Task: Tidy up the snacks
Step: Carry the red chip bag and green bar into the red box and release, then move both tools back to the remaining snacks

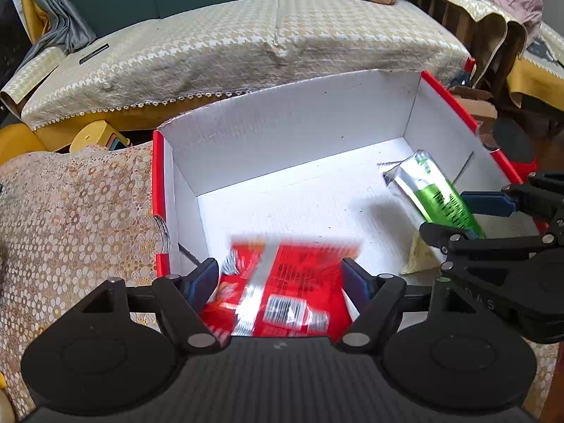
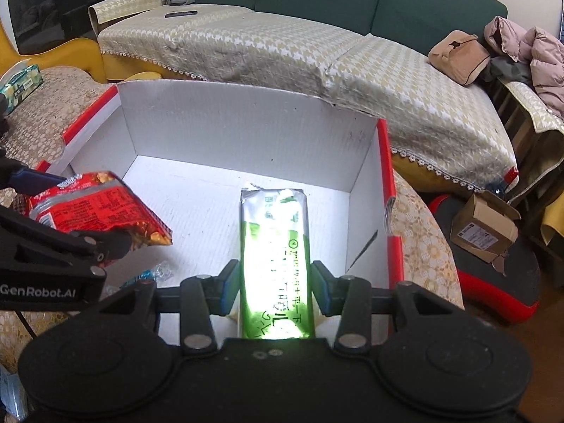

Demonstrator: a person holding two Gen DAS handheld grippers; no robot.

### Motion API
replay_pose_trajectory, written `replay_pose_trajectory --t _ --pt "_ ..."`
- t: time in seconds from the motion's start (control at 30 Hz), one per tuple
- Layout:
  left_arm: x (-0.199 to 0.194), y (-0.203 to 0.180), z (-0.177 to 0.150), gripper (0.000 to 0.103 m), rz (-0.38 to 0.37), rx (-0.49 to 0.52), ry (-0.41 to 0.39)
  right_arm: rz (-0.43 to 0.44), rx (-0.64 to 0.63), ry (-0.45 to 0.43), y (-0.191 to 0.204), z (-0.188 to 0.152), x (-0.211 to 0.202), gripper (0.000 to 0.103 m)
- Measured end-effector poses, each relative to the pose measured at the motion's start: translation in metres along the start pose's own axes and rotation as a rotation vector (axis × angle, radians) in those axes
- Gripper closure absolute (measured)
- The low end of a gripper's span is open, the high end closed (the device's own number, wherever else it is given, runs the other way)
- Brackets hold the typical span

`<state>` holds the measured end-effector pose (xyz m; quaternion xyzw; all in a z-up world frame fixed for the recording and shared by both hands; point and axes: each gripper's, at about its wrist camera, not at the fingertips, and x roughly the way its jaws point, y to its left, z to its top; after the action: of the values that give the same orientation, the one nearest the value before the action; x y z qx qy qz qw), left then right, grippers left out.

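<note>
- Box (image 1: 289, 130), white inside with red edges, sits open on a lace-covered table (image 1: 70, 211), with a sofa (image 1: 229, 46) beyond it.
- Left gripper (image 1: 280, 278) hangs over the near left part of the box, fingers clamped on a red pack (image 1: 282, 282) that sticks out forward over the box floor; the pack is blurred in its own view.
- Right gripper (image 2: 276, 283) hangs over the near right part, fingers pressed on both sides of a green pack (image 2: 275, 246), whose silver far end points at the far wall.
- Near edge of the box floor shows a pale yellowish wrapper (image 1: 421, 253) under the right gripper and a small clear-blue wrapper (image 2: 151, 273) between the two.
- Right of the table, a small carton (image 2: 483, 229) rests on a red-and-black stool (image 2: 493, 282).
</note>
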<state>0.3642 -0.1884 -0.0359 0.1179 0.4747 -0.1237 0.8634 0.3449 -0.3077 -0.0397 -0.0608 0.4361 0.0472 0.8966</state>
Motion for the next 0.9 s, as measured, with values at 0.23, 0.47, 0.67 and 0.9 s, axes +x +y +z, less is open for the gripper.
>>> replay_pose_trajectory --t 0.23,0.47,0.67,0.9 --pt "-0.024 -0.001 -0.002 0.027 -0.005 -0.009 -0.033 0.028 0.028 -0.038 -0.005 -0.003 -0.024 0.050" --pt "-0.058 0.005 -0.012 0.023 -0.015 -0.034 -0.077 0.053 0.026 -0.087 -0.001 -0.007 -0.061 0.041" --pt "-0.090 0.014 -0.026 0.023 -0.024 -0.048 -0.112 0.081 0.040 -0.133 0.005 -0.016 -0.096 0.028" --pt "-0.131 0.024 -0.051 0.022 -0.032 -0.065 -0.153 0.124 0.042 -0.183 0.016 -0.029 -0.133 0.019"
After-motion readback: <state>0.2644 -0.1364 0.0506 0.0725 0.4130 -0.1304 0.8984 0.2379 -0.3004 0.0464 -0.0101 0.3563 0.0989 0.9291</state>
